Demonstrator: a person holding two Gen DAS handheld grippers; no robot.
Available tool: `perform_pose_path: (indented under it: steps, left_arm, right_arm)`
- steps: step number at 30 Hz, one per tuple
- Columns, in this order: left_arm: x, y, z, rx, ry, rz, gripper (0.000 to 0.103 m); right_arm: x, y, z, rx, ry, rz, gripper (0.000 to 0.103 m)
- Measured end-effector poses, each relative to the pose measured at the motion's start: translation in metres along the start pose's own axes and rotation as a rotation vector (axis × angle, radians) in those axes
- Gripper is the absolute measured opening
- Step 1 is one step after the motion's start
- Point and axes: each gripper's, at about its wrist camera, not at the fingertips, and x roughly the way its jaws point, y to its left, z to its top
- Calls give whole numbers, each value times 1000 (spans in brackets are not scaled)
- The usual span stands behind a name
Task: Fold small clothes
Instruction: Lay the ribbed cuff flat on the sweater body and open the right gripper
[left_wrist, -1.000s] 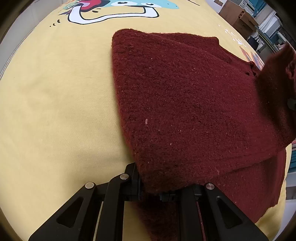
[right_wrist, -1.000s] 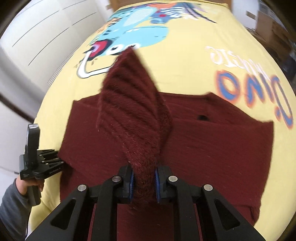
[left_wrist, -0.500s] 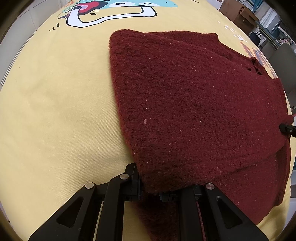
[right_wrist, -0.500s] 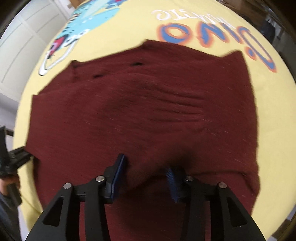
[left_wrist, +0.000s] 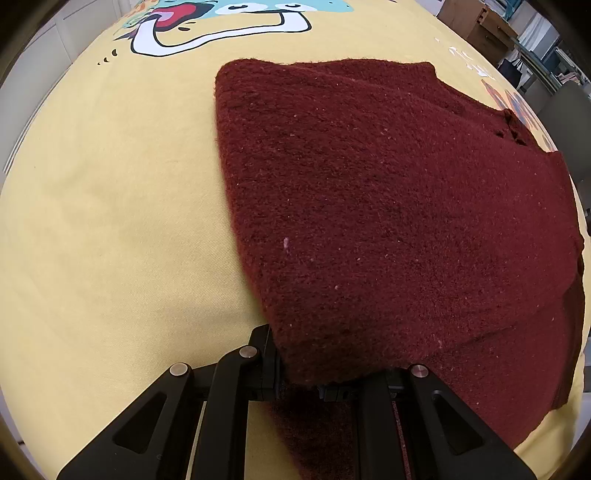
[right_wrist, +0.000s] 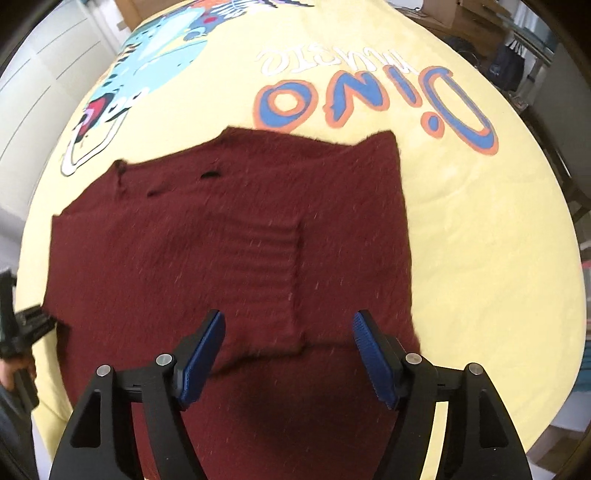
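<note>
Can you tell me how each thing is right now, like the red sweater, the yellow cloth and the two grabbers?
Sweater: partly folded, lying flat on the cloth.
Cloth: spread out under the sweater, dinosaur print up.
Left gripper: jaws shut on the sweater's edge.
Right gripper: jaws open over the sweater, holding nothing.

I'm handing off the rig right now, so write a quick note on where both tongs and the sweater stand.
Left tongs: gripping the near left edge of the dark red sweater.
Right tongs: open, empty, above the sweater.
The sweater lies on the yellow printed cloth, with a ribbed flap laid flat over its middle.
Done: that flap folded in.
Left: probably the remaining folds, then squaring it up.
</note>
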Motion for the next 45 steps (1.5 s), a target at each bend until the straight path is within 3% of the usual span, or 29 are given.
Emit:
perform_pose_path:
  steps: [7, 10, 11, 12, 14, 15, 17, 20, 24, 27, 35, 40, 42, 43, 44, 45]
  left_arm:
    - [1, 0, 1, -1, 1, 0, 11]
    - [0, -1, -2, 7, -10, 15, 11]
    - [1, -1, -2, 8, -12, 22, 11]
    - [0, -3, -3, 10, -12, 28, 11]
    - [-1, -5, -4, 13, -12, 42, 11]
    - [-1, -6, -5, 17, -12, 48, 11]
    - [-3, -9, -7, 30, -11, 60, 11]
    - [-10, -15, -10, 52, -23, 93, 11]
    - [-15, -28, -16, 84, -35, 142, 11]
    - [-13, -37, -17, 99, -37, 155, 11]
    - [-6, -30, -18, 65, -20, 141, 14]
    - [-9, -32, -24, 85, -45, 158, 16]
    - [-13, -32, -24, 56, -39, 168, 20]
    - [-18, -34, -24, 54, -47, 184, 29]
    - [-23, -37, -25, 60, -58, 196, 47]
    - [-29, -37, -25, 66, -74, 202, 58]
  right_arm:
    - [60, 8, 18, -2, 121, -20, 73]
    - [61, 13, 16, -2, 115, -31, 74]
    - [60, 16, 14, -16, 114, -25, 69]
    - [60, 20, 13, -31, 115, -13, 54]
    - [57, 27, 10, -64, 115, 14, 37]
    - [54, 30, 9, -83, 112, 26, 20]
    - [49, 32, 9, -87, 94, 61, 12]
    - [34, 34, 10, -113, 11, 19, 11]
    - [6, 25, 11, -118, -99, -41, 11]
    - [1, 18, 14, -135, -130, -104, 10]
    - [48, 8, 14, -133, -50, -150, 12]
    - [50, -1, 8, -61, -62, -113, 25]
    - [48, -3, 8, -52, -70, -112, 41]
    - [45, -5, 7, -46, -81, -108, 46]
    - [43, -7, 5, -36, -90, -103, 56]
    - [40, -9, 4, -28, -95, -98, 65]
